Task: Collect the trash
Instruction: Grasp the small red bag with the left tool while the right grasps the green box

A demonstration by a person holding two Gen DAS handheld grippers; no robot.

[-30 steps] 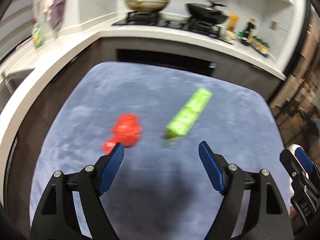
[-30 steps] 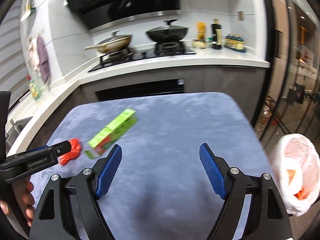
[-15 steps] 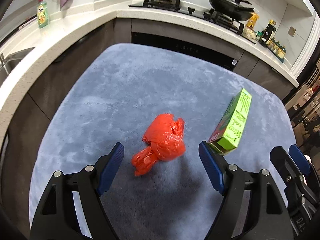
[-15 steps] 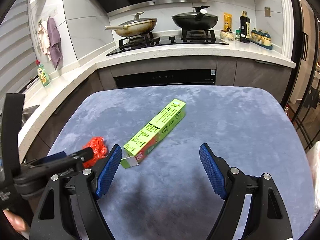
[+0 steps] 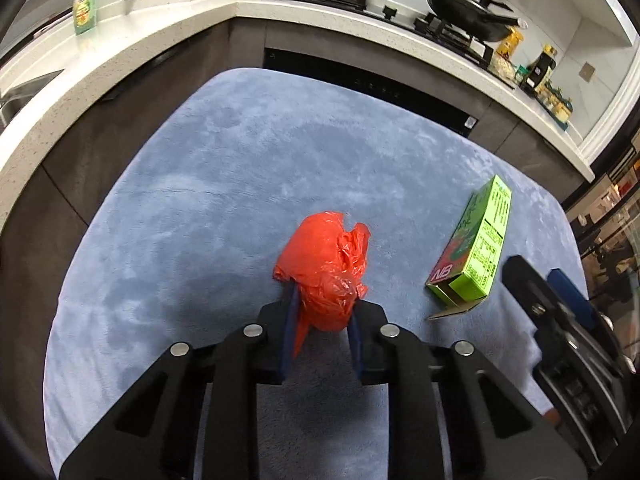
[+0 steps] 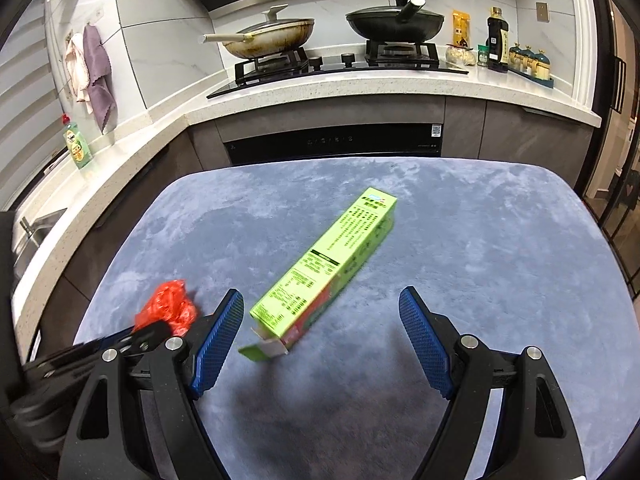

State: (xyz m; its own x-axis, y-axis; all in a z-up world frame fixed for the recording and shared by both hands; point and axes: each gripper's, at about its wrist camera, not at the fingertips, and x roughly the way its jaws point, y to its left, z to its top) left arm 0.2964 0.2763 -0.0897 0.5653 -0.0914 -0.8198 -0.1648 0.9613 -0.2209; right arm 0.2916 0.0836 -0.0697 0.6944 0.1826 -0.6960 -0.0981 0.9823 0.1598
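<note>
A crumpled red plastic bag lies on the blue-grey cloth table. My left gripper is shut on its near end. The bag also shows in the right wrist view, with the left gripper on it. A long green carton with an open near flap lies diagonally on the cloth; it also shows in the left wrist view. My right gripper is open, and the carton's near end lies just ahead between its fingers. The right gripper also shows in the left wrist view.
A white kitchen counter wraps the far and left sides, with a hob, two pans, bottles and a green soap bottle. A sink is at left. Dark cabinets stand beyond the table's far edge.
My left gripper moved forward and shut on the red bag. My right gripper moved closer to the green carton and stayed open.
</note>
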